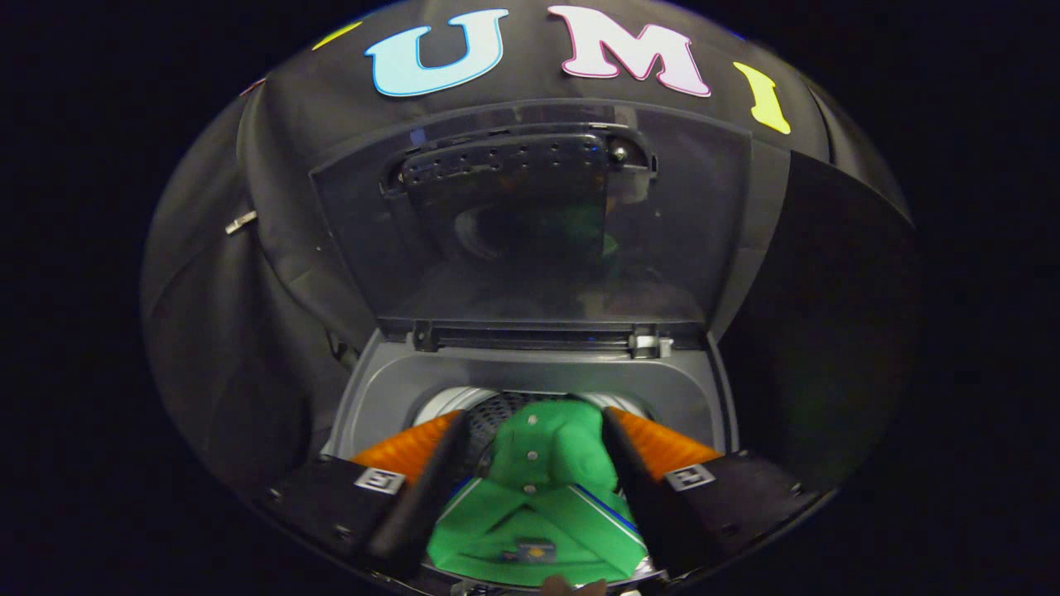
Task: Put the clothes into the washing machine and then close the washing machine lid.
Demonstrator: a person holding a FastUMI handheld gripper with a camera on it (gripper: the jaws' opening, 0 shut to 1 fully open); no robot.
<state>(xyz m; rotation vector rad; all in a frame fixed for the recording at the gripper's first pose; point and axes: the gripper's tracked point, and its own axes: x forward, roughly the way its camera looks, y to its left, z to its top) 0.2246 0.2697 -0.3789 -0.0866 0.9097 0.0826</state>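
Green cloth sits between your gripper (534, 497) fingers: a folded shirt (538, 505) with a collar and a row of pale buttons. Both fingers flank it closely and appear to press on its sides, so I judge the gripper pinched on the shirt, though the exact contact along the inner faces is hard to confirm. The shirt hangs over the mouth of the washer (389, 389), just above the drum (484, 414), whose perforated wall shows on the near-left of the cloth.

Orientation: the shirt's long axis runs along the fingers, from you toward the lid hinge. Its collar end lies nearest you; the buttoned front extends away toward the drum and the hinge, face up.

Beyond the drum stands the lid (530, 223), raised near upright against the booth wall, its dark pane reflecting a faint green patch.

Risks, as judged from this position:
- Release too high or too near the washer rim, and the shirt may drape over the rim rather than drop into the drum. A trapped hem would stop the lid seating.
- The fold is loose; a sleeve or tail could unfurl on release and catch on a finger, dragging the shirt back out when you withdraw.
- The lid is close behind the drum. Reaching forward carelessly could knock it down onto the gripper.
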